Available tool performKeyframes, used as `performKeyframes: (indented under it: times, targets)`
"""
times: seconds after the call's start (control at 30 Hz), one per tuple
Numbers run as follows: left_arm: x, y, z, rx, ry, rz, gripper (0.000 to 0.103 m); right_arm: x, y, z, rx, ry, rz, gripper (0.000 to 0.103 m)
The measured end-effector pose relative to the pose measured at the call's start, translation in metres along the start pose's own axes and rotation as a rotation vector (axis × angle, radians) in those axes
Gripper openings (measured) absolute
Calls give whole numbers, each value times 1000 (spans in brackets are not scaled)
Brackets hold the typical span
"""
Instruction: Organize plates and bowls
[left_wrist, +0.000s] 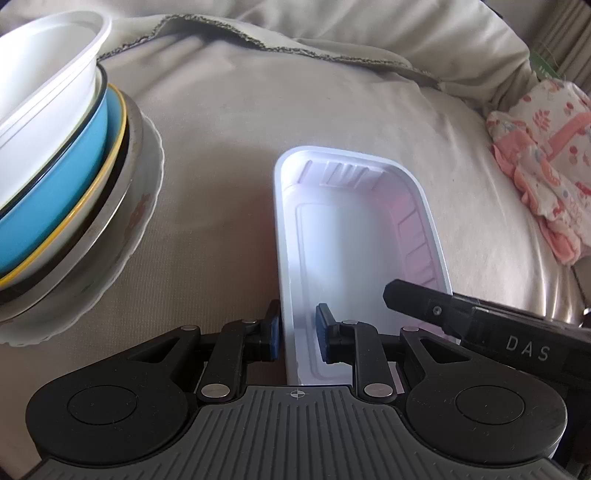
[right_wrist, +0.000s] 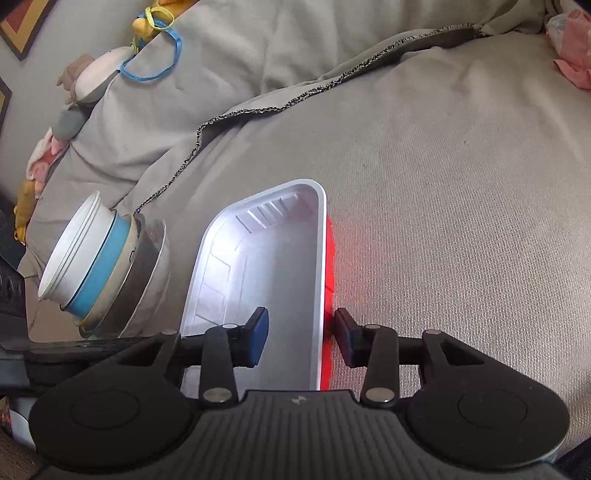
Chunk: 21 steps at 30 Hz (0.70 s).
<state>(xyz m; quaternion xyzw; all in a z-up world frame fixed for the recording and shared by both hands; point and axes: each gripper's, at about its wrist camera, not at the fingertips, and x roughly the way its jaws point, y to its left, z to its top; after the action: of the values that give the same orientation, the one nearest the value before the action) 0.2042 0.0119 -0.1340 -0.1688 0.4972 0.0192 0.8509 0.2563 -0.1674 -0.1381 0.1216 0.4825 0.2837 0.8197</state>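
We take the white tray (left_wrist: 351, 240) as our landmark; it lies flat on the beige sofa cover (left_wrist: 240, 129), its long side running away from us. Well to the left of the tray stands a stack of bowls (left_wrist: 66, 166): a white one on top, a blue one under it, then a yellow-rimmed one and a metal one, all on a white plate (left_wrist: 147, 192).

At the tray's near left wall we see the left gripper (left_wrist: 299, 332), its jaws spread astride that wall. One blue pad sits just outside it and the other inside the tray, with a gap to the wall.

At the tray's near right wall the right gripper (right_wrist: 301, 336) stands the same way, spread, one pad inside and one outside, not pinching. A red glow shows along that wall's outer side.

Far right of the tray lies a pink patterned cloth (left_wrist: 546, 166).
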Motion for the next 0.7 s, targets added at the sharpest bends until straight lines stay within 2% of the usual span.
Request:
performKeyframes:
  times: [0.27,0.5,0.7]
  targets:
    - [-1,6,1,-44,14,-13,24,1,-1,1,-23,5,3,40]
    - [0,-3,-2,-2,-1,19,24,1,-1,1,-32,7,0,40]
    - [0,-2,-1,-14,-2,18,24,1,-2,0,-29,7,5,40]
